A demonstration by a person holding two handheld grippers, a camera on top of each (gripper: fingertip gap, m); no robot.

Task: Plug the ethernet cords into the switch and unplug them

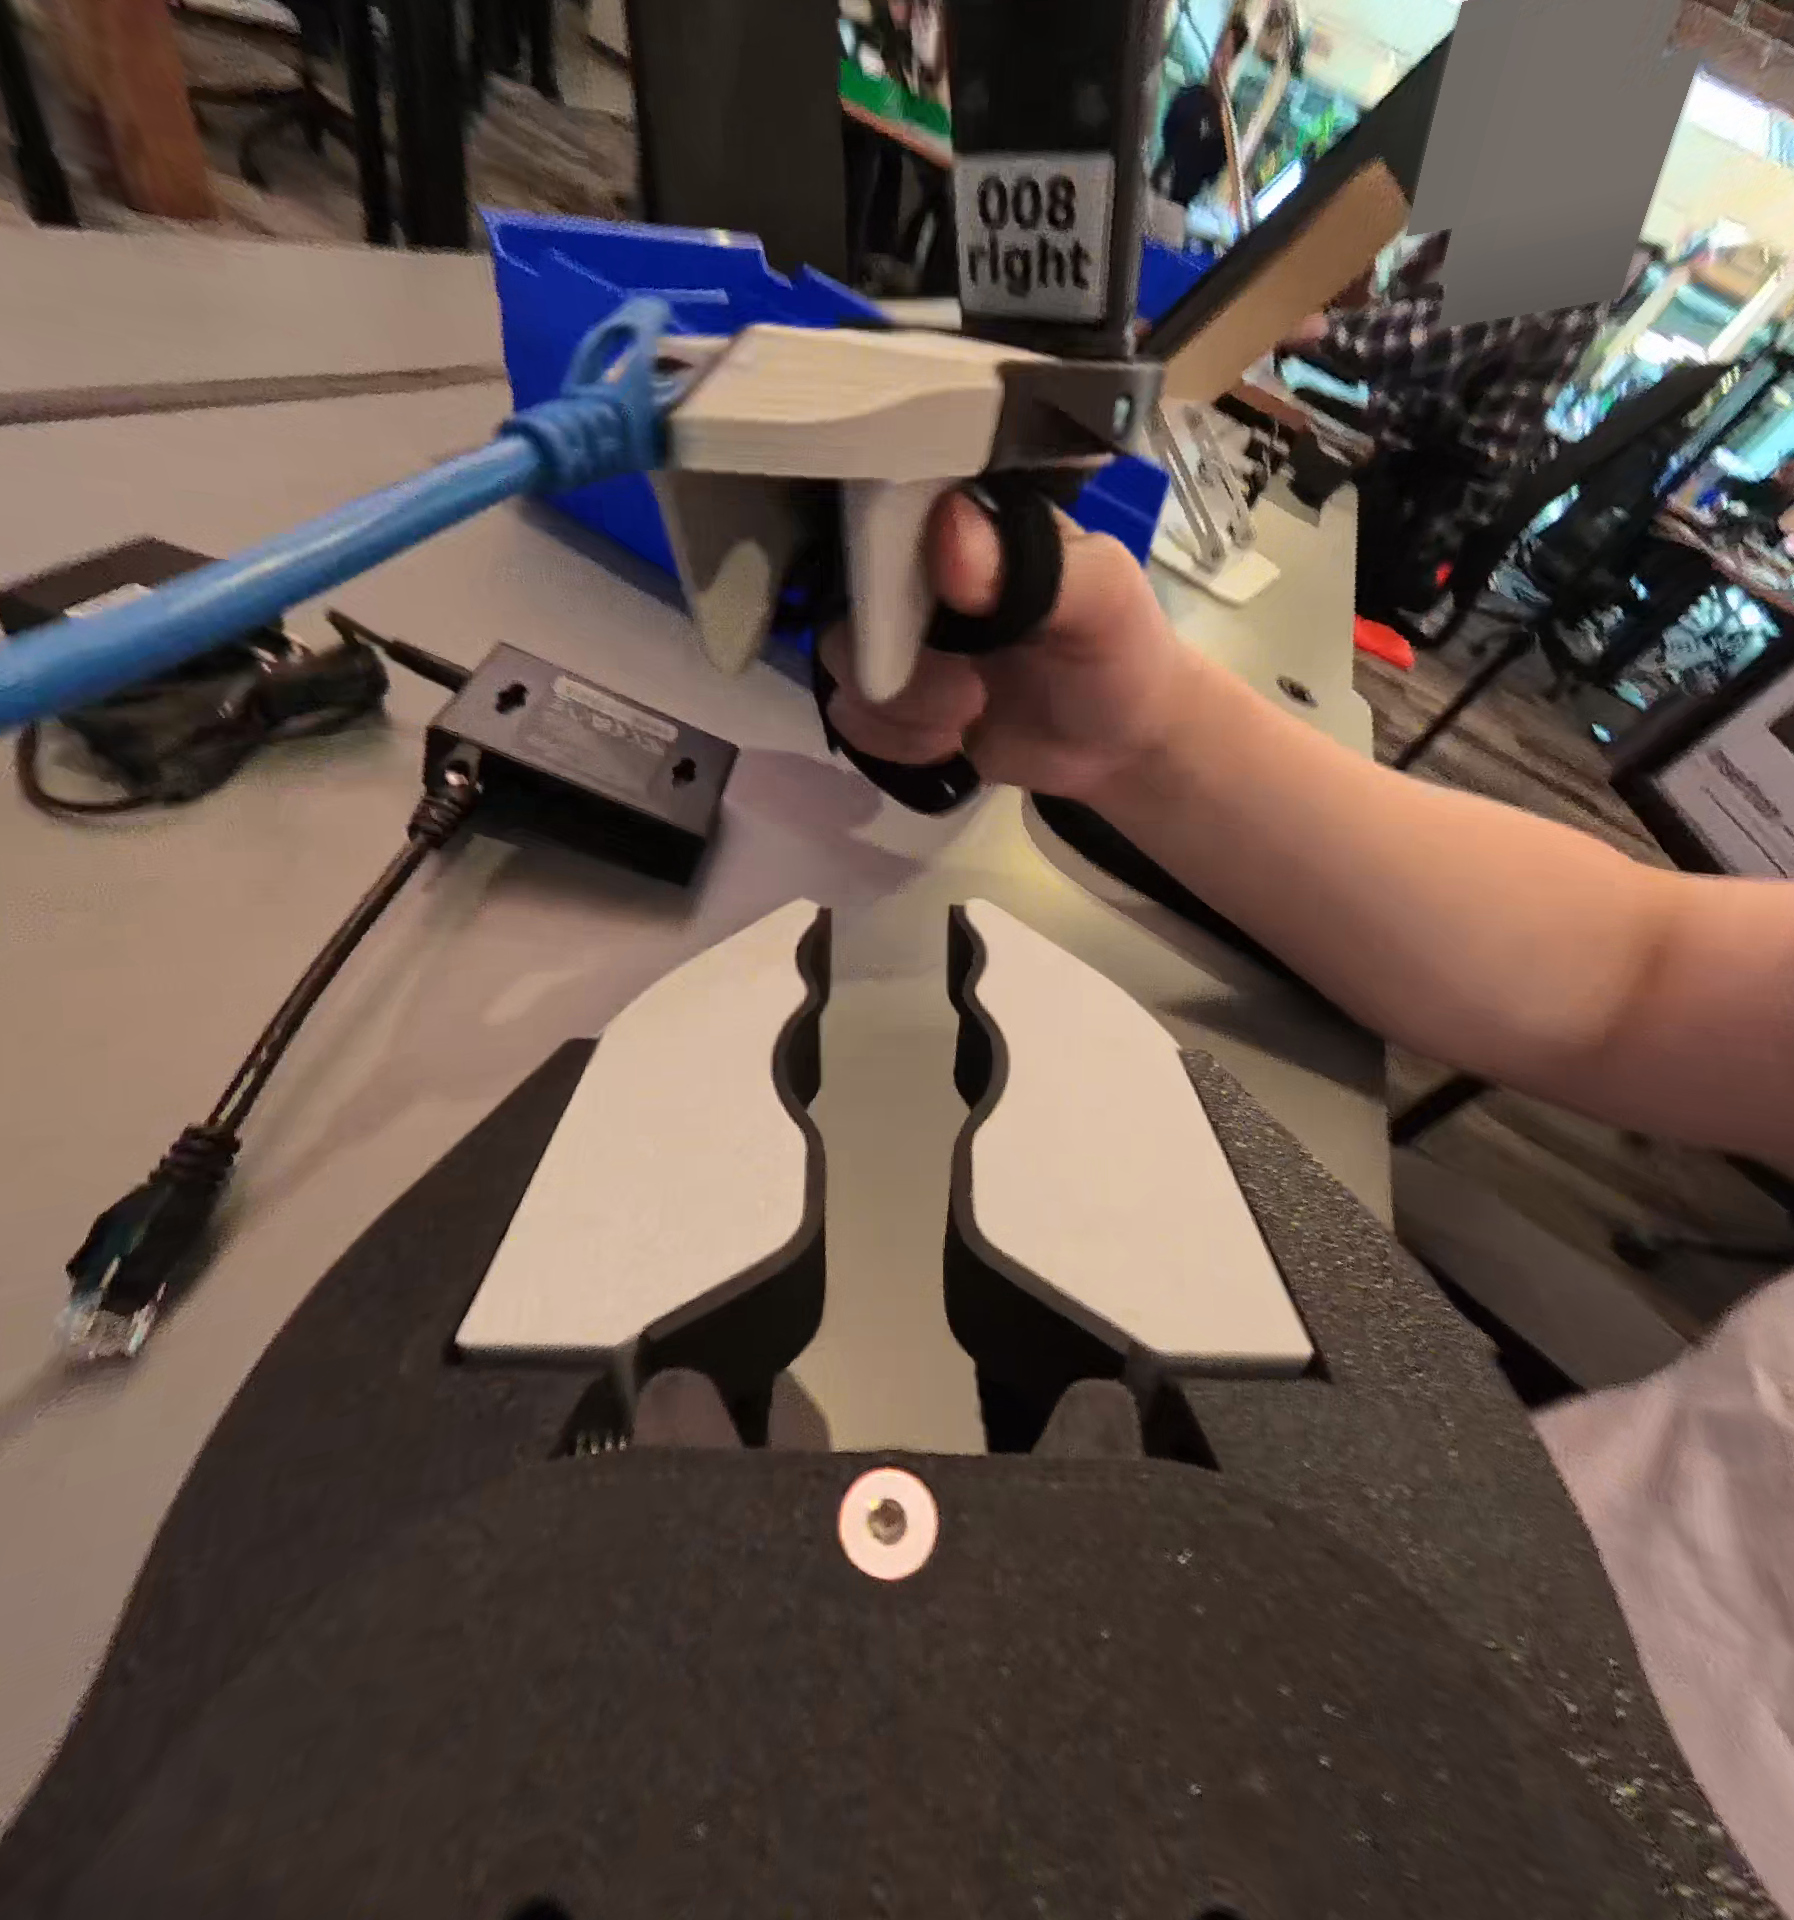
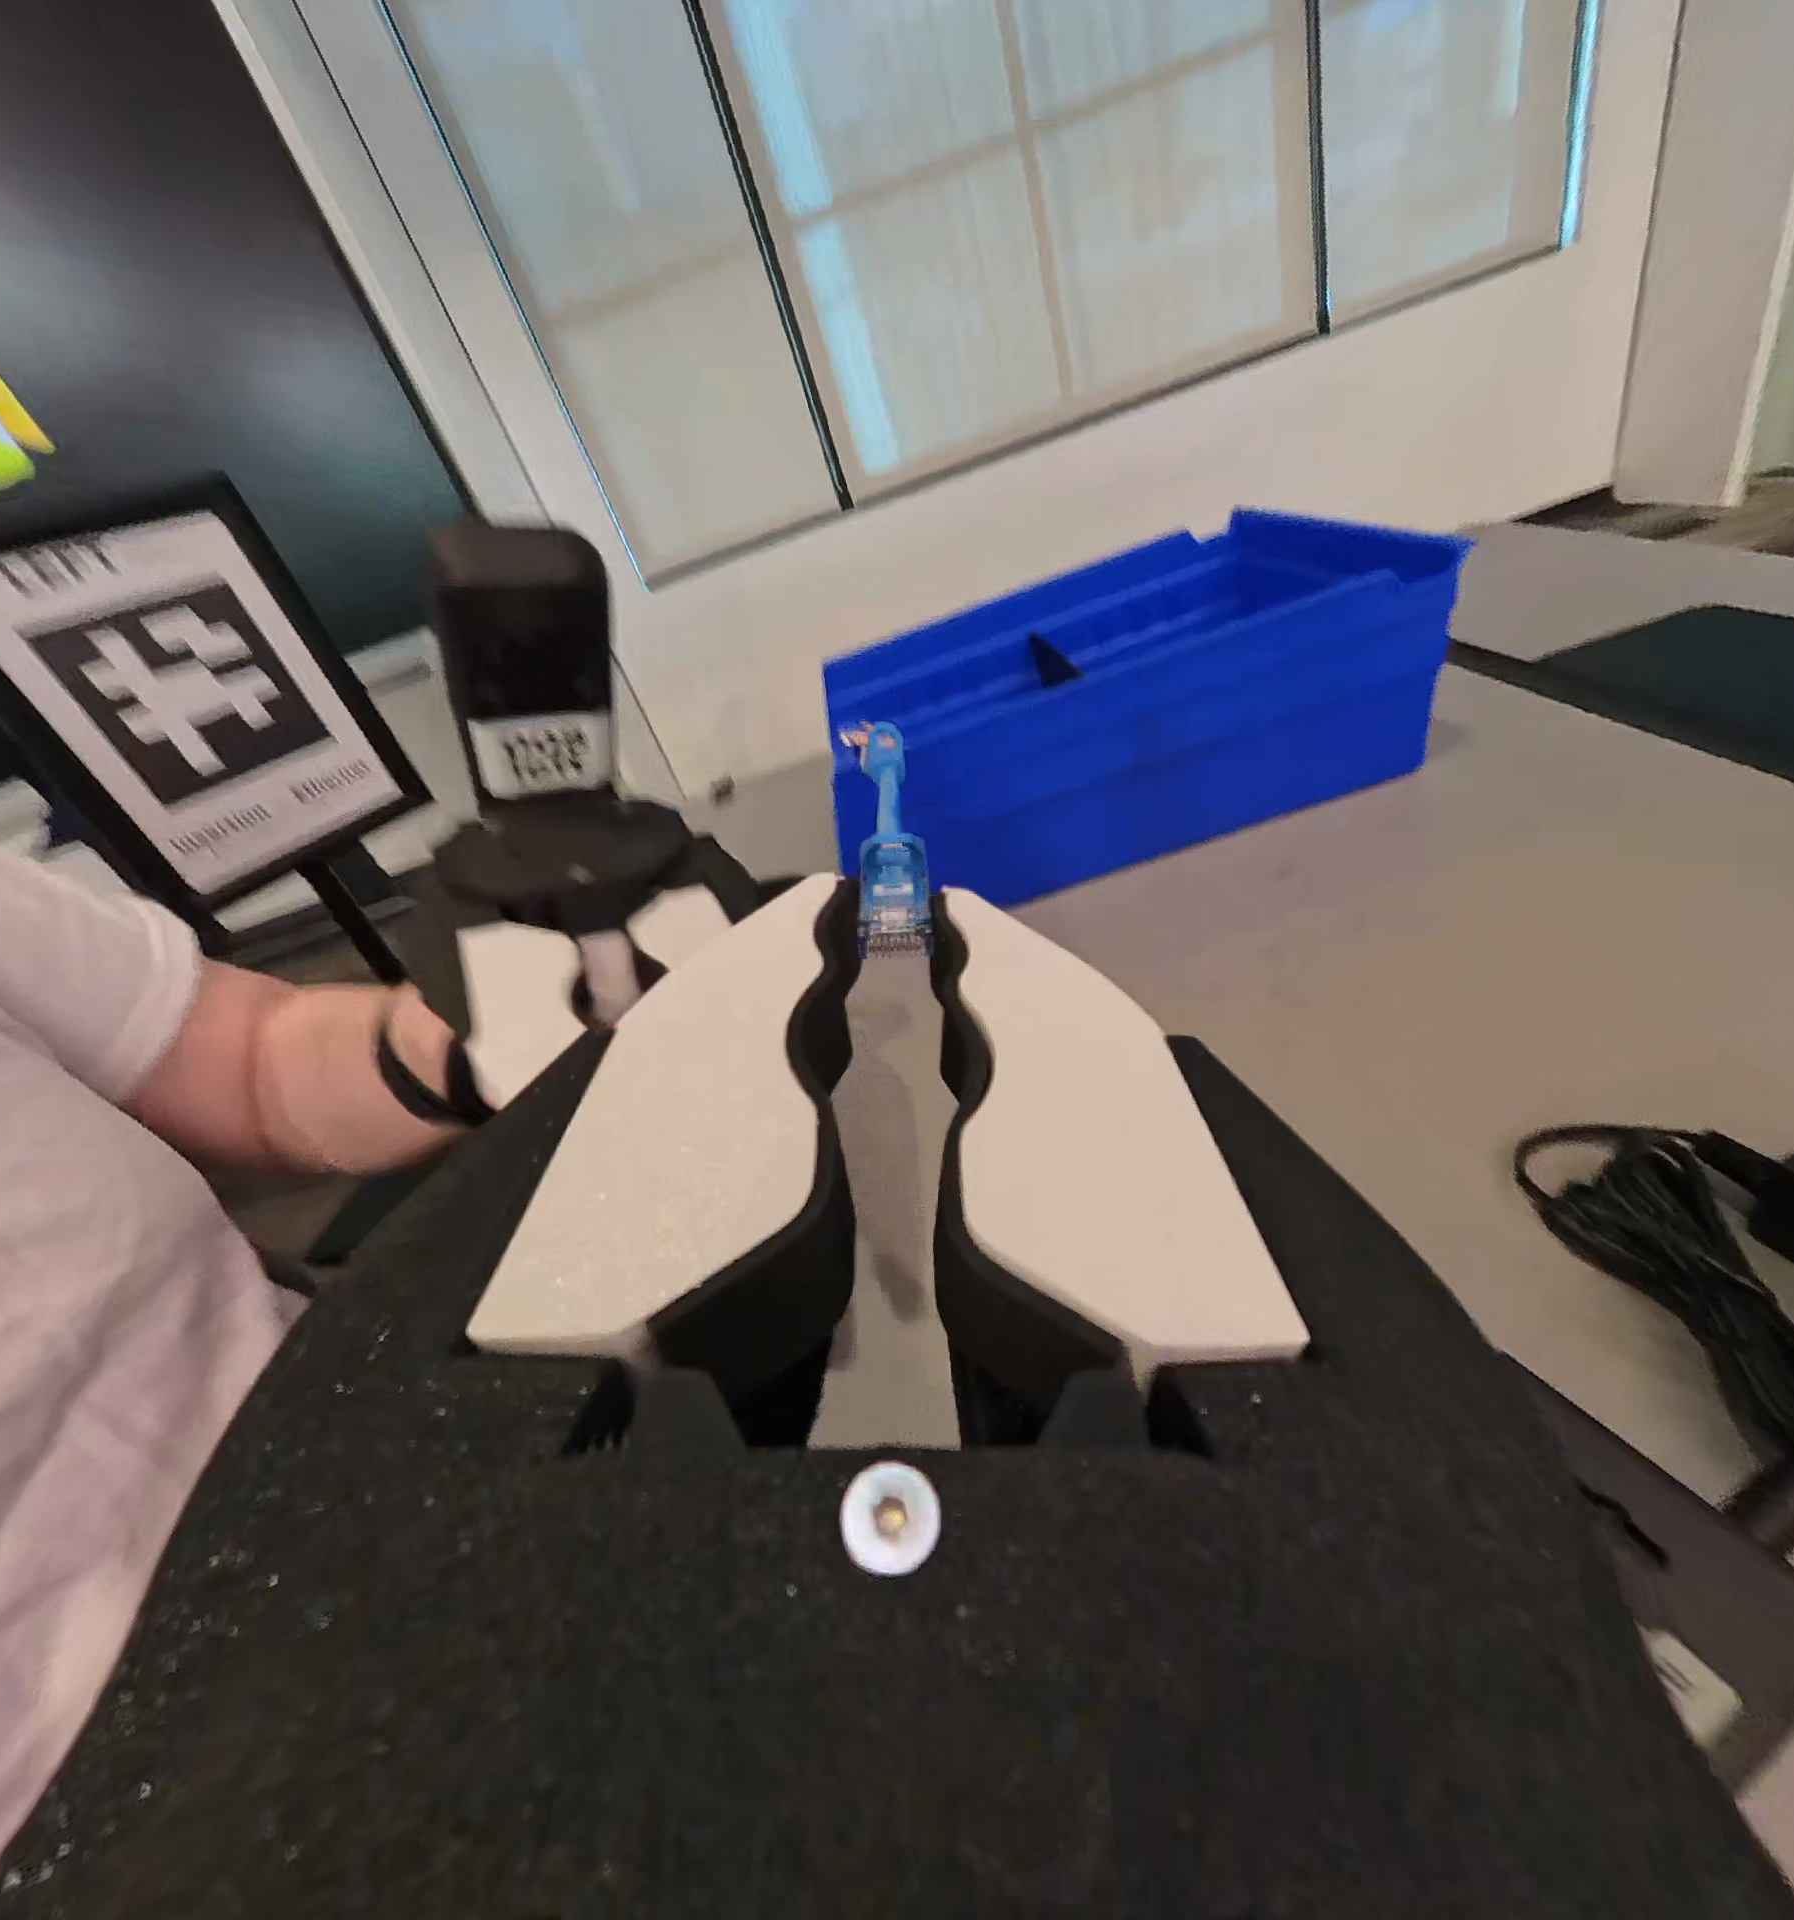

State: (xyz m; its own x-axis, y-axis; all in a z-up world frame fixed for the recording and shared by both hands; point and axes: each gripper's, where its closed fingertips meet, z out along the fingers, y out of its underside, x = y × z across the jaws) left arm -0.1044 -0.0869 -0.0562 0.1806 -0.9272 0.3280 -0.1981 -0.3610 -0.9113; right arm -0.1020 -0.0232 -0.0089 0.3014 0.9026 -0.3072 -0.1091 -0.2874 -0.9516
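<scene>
The blue ethernet cord [image 1: 249, 582] runs off the picture's left edge, its plug pinched in the right gripper [image 2: 894, 920]. The left gripper [image 1: 888, 920] hangs part-open, holding nothing, over bare table [image 1: 197, 987] near the switch [image 1: 581, 758].

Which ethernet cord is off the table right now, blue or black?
The blue cord, its plug pinched in the right gripper; the black cord lies on the table.
</scene>
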